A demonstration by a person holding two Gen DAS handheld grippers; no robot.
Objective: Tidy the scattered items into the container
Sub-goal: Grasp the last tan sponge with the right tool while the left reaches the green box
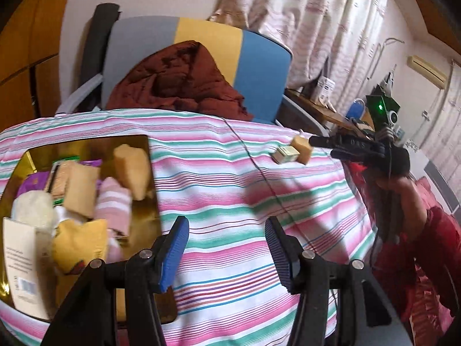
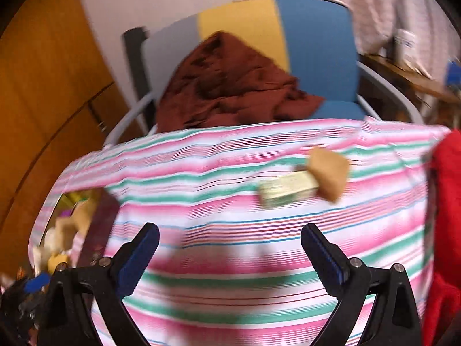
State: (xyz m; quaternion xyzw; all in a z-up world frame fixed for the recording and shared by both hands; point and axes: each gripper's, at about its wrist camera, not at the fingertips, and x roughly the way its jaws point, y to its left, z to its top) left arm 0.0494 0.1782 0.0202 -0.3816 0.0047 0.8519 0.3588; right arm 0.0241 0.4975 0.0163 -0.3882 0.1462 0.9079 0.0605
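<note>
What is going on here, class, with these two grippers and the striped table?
A person is tidying loose items into a gold container, already crowded with packets and cloths. Both the left gripper and the right gripper are open and empty above the striped cloth. Two items are left out: a small box and a tan block, touching each other.

Pink, green and white stripes are running across the tablecloth [image 1: 230, 173] ahead of the gripper pads [image 1: 173, 248], which are showing blue. A gold tray [image 1: 86, 141] is gleaming at left, while a maroon cloth [image 2: 230, 86] is lying over the grey, yellow and blue chair [image 2: 317, 43] beyond.
</note>
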